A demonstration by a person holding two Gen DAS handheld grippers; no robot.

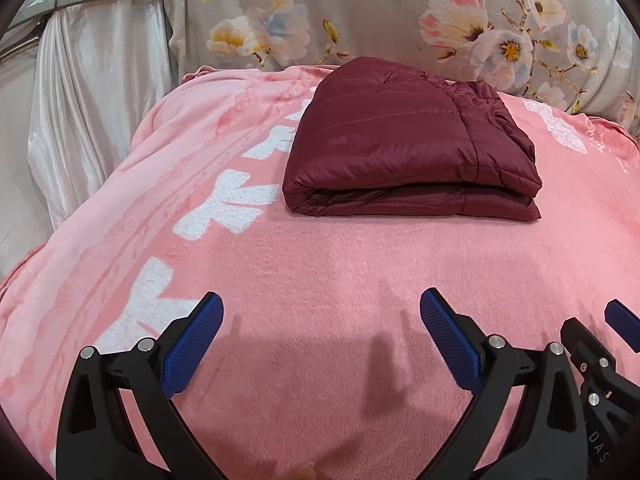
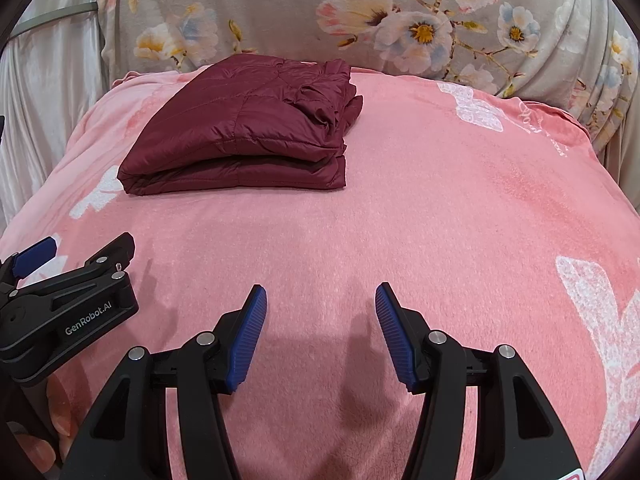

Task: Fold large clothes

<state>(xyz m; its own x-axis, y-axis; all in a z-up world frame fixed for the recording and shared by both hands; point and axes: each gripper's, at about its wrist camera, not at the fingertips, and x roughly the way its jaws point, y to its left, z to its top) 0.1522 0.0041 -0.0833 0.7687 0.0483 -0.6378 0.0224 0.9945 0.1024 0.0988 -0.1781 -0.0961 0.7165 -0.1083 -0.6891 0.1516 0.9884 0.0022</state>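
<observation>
A dark red quilted jacket (image 1: 408, 144) lies folded into a compact rectangle on a pink fleece blanket (image 1: 320, 264), toward the far side. The right wrist view has the jacket (image 2: 248, 132) at upper left. My left gripper (image 1: 322, 304) hovers over bare blanket well short of the jacket, its blue-padded jaws wide apart with nothing between them. My right gripper (image 2: 320, 296) also stands open and empty above the blanket, to the right of the left one. The left gripper's body (image 2: 68, 304) shows at the left edge of the right wrist view.
A grey floral-print cushion (image 1: 400, 12) rises behind the blanket. Shiny white curtain fabric (image 1: 96, 88) hangs at the left. The blanket (image 2: 460, 208) carries white flower and letter prints. A hand (image 2: 60, 420) is partly visible at the lower left.
</observation>
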